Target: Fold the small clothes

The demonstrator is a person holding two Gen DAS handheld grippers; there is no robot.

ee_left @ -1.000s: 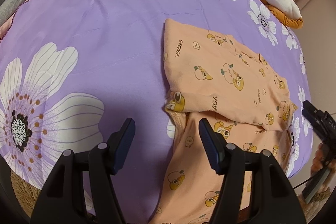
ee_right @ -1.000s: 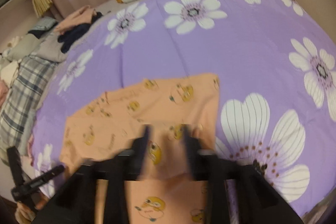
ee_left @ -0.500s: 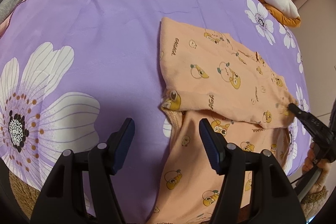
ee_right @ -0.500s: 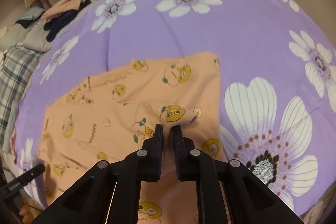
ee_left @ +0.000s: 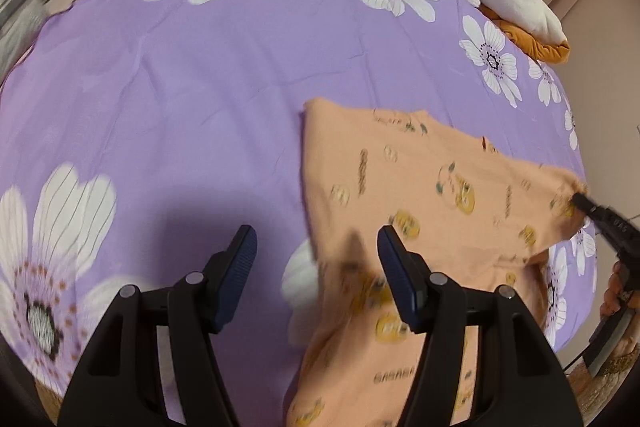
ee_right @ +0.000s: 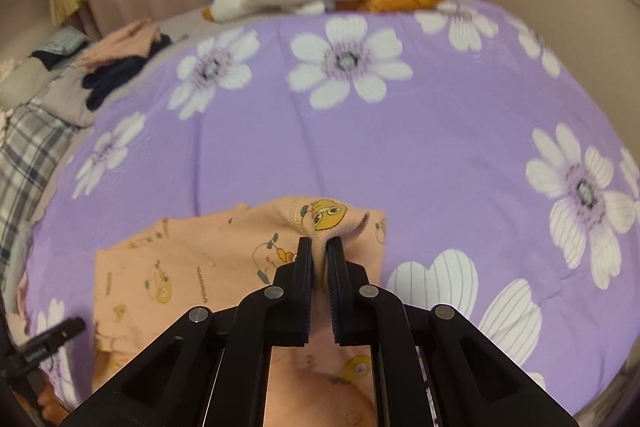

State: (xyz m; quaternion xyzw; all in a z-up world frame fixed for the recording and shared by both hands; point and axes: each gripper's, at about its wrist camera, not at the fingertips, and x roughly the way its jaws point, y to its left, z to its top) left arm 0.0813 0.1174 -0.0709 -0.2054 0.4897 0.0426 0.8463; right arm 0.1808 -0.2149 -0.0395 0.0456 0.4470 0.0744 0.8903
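From the left wrist, my left tool (ee_left: 314, 253) hangs released over the purple bedspread (ee_left: 200, 87), gripping nothing — its right finger sits over the near left edge of the peach garment (ee_left: 420, 187), which lies on the near right of the bed.

From the right wrist, my right tool (ee_right: 319, 247) is clenched on a lifted corner of the garment — mid-fold, I judge. Next I would carry that corner across and lay it down flat.

The peach garment (ee_left: 420, 187) carries the repeated word "GAGAGA" (blurred, partly cut off); nothing else legible.
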